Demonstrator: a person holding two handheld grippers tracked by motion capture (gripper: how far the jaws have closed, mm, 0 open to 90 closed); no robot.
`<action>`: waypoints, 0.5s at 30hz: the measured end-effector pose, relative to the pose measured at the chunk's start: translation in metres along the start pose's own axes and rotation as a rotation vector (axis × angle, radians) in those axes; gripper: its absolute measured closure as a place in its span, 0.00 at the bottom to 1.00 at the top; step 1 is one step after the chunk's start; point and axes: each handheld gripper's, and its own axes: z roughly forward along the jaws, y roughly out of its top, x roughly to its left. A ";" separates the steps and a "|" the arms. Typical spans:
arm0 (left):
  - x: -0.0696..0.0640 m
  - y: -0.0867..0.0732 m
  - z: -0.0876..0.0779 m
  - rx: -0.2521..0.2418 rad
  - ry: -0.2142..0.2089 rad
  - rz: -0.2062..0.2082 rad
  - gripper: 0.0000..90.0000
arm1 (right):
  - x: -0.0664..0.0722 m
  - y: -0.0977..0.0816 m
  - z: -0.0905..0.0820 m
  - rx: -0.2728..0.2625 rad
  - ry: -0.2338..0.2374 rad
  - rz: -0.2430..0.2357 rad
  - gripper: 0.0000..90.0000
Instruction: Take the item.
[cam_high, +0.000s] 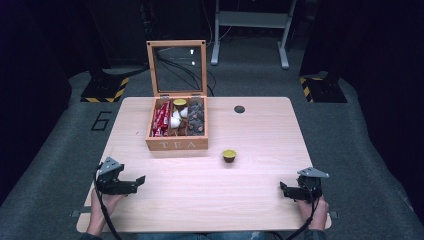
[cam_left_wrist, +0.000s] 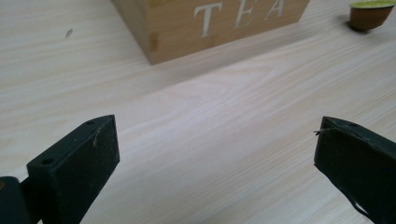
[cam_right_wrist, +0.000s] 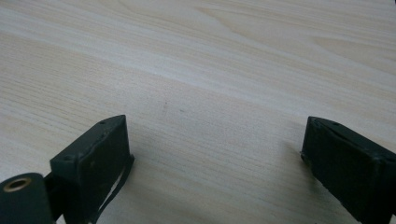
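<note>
From the high view, one loose coffee capsule (cam_high: 229, 155) is sitting alone on the wooden table (cam_high: 260, 135), just in front of the right corner of the open tea box (cam_high: 177, 131) and between the two grippers, well apart from each. The left gripper (cam_high: 135, 182) is resting near the table's front left edge with its jaws spread and holding nothing, and the right gripper (cam_high: 285, 190) is sitting near the front right edge, also holding nothing. Counting up: one box with its glass lid (cam_high: 177, 68) standing up, one capsule on the table, one more gold-topped capsule (cam_high: 180, 103) showing inside the box beside some red packets (cam_high: 160, 119), a few white pods and dark wrapped pieces too blurred to number. Over to the left gripper view, the jaws are standing wide apart over bare wood, and the capsule (cam_left_wrist: 370, 14) is peeking in at the top right past the box front (cam_left_wrist: 224, 25). It is looking light, small and thin-walled, likely smooth and easy to dent, so I'd judge a gentle pinch across the tapered brown sides under the gold rim is the place to hold. Now the right gripper view: jaws wide open, nothing between them but table (cam_right_wrist: 224, 70).
</note>
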 end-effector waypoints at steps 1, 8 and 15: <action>0.003 -0.005 0.000 -0.002 0.012 -0.006 0.00 | 0.000 0.000 0.000 0.000 0.000 0.000 0.08; 0.022 -0.031 0.002 0.041 0.054 -0.069 0.00 | 0.000 0.000 0.000 0.000 0.000 -0.001 0.08; 0.027 -0.041 0.008 0.081 0.066 -0.078 0.00 | 0.001 0.000 0.000 -0.003 -0.005 -0.002 0.08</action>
